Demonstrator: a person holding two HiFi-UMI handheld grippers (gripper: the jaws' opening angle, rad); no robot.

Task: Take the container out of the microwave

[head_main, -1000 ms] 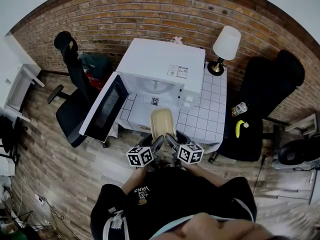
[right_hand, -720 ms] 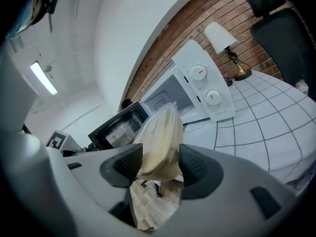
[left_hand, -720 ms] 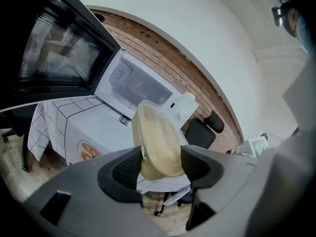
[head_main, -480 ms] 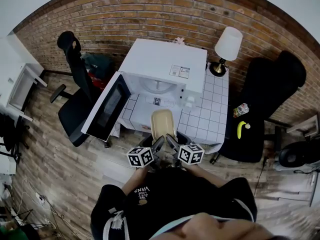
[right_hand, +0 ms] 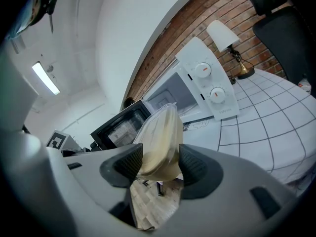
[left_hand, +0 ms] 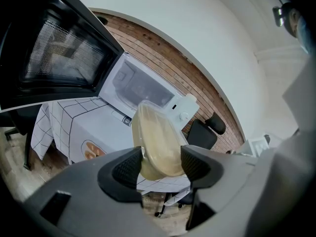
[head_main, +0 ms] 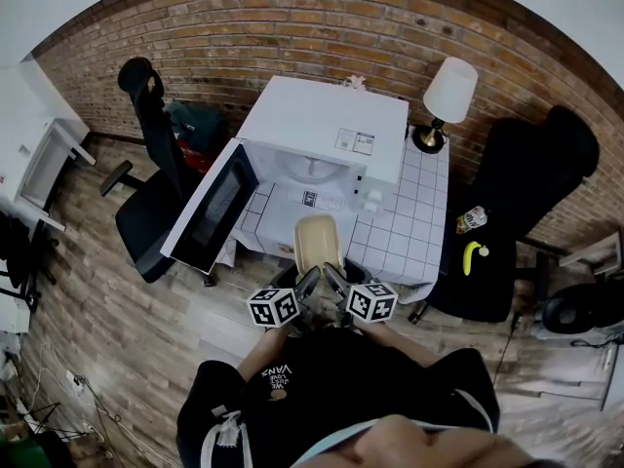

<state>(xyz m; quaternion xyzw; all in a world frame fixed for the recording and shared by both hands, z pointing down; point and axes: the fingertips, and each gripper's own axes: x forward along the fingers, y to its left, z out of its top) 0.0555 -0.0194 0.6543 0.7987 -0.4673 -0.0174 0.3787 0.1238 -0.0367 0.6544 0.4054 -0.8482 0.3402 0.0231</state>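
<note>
Scarcely changed since a second ago, with only a slight slide of the scene to the right in the head view: pale beige container [head_main: 318, 242], out of the microwave [head_main: 327, 130] and held just in front of its open cavity, over the near side of the table. Clamped at its near end by both tools: left gripper [head_main: 308, 283] with jaws pressed onto it from the microwave's door side, right gripper [head_main: 333, 281] pinching likewise from the dial side. Up close, a rounded, translucent lidded tub with creamy contents, wedged between textured black pads [left_hand: 129, 167]. Under the microwave, a table [head_main: 405, 237] in white cloth with a dark grid. Just right of the microwave, a white-shaded lamp [head_main: 448, 91]. Door [head_main: 210, 208] swung wide to the left, with a dark mesh window. Behind the microwave, a red brick wall [head_main: 292, 37]. Left of the door, a black office chair [head_main: 146, 193] on wooden plank floor [head_main: 127, 330].
</note>
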